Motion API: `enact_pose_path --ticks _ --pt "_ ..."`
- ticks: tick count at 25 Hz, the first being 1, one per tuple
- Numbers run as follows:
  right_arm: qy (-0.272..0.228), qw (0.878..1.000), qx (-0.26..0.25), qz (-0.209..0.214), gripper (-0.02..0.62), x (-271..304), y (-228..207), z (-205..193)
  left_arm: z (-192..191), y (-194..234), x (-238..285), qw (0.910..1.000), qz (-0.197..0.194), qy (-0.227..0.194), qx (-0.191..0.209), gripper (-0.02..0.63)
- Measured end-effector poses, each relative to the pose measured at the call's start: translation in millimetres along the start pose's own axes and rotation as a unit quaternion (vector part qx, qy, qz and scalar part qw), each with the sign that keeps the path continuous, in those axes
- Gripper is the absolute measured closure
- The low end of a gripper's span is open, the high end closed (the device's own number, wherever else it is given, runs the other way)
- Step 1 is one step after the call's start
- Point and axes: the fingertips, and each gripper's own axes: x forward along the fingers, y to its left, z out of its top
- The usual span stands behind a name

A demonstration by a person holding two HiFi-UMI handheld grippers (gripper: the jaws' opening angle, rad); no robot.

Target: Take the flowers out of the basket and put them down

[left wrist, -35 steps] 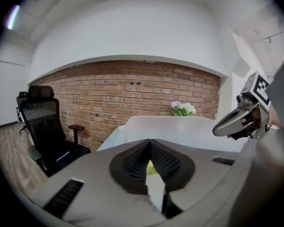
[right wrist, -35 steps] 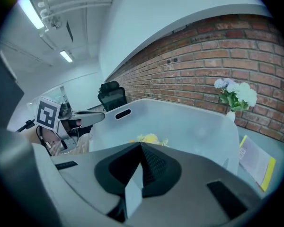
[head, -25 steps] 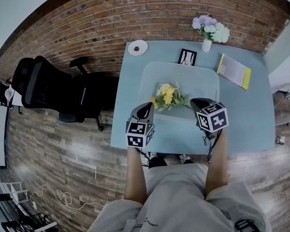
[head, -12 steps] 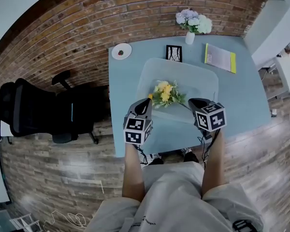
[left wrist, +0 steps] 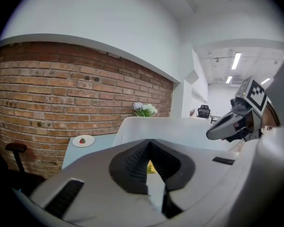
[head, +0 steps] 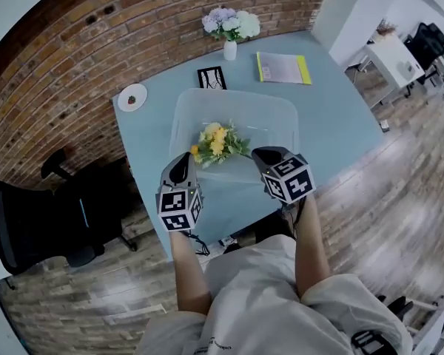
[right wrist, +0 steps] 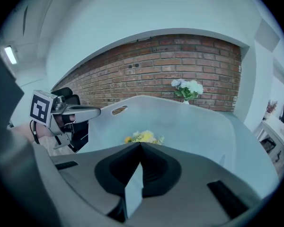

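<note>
The flowers [head: 217,141], a small yellow bunch with green leaves, lie in the near-left part of the basket [head: 270,117], a pale see-through tub in the middle of the table [head: 333,124]. Nothing else shows inside it.

The bunch looks light, soft and easily crushed. I would take hold low on the green stems, not on the blooms, with a gentle squeeze, then lift it straight up over the wall. The blooms sit to the left and the greenery runs right, so the stem end probably lies nearer the right gripper [right wrist: 140,145].

That gripper's jaws are closed together with nothing between them. The left gripper [left wrist: 149,143] also has its jaws together and holds nothing. Both hover at the basket's near wall, so the jaws must open before any grasp.
</note>
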Motion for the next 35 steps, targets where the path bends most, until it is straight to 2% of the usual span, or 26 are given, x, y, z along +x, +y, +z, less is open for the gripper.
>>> enact_pose_path --ticks 5,8,10,14,17,19,22,27,30,33,35 --pt "0.01 1.0 0.008 -0.002 0.58 -6.1 -4.1 -3.6 6.4 -7.8 3.8 0.9999 -0.013 -0.009 -0.001 0.586" --pt "0.014 0.999 0.03 0.007 0.58 -6.0 -8.3 -1.3 8.9 -9.4 4.9 0.9998 -0.02 -0.007 0.003 0.586" --pt "-0.005 0.999 0.051 0.017 0.58 -10.1 -12.9 10.4 10.2 -11.3 4.6 0.9996 -0.026 -0.008 0.002 0.586" --pt "-0.07 0.994 0.079 0.033 0.58 -8.6 -29.5 60.8 13.9 -9.9 3.3 0.999 -0.036 -0.023 -0.012 0.586" --pt "-0.091 0.995 0.044 0.018 0.58 13.1 -39.5 82.8 13.1 -8.1 2.4 0.999 -0.035 -0.024 -0.013 0.586" --pt "-0.089 0.996 0.012 0.026 0.58 32.9 -38.3 81.7 14.5 -8.2 3.5 0.999 -0.034 -0.026 -0.012 0.586" --pt "-0.029 0.998 -0.019 0.056 0.578 65.9 -33.1 51.5 15.2 -7.9 4.2 0.9988 -0.037 -0.029 -0.015 0.586" --pt "0.083 0.992 -0.017 0.093 0.58 107.3 -31.6 -5.3 15.0 -8.5 2.1 0.9982 -0.047 -0.031 -0.02 0.586" --pt "0.151 0.981 -0.049 0.115 0.58 123.8 -27.9 -35.6 14.1 -7.9 1.5 0.9982 -0.051 -0.03 -0.014 0.586" --pt "0.211 0.963 -0.124 0.11 0.563 128.6 -29.3 -64.5 14.2 -8.5 0.8 0.9978 -0.054 -0.034 -0.016 0.586" --pt "0.233 0.95 -0.183 0.096 0.487 130.6 -32.9 -78.7 14.8 -9.2 0.9 0.9978 -0.053 -0.037 -0.013 0.586"
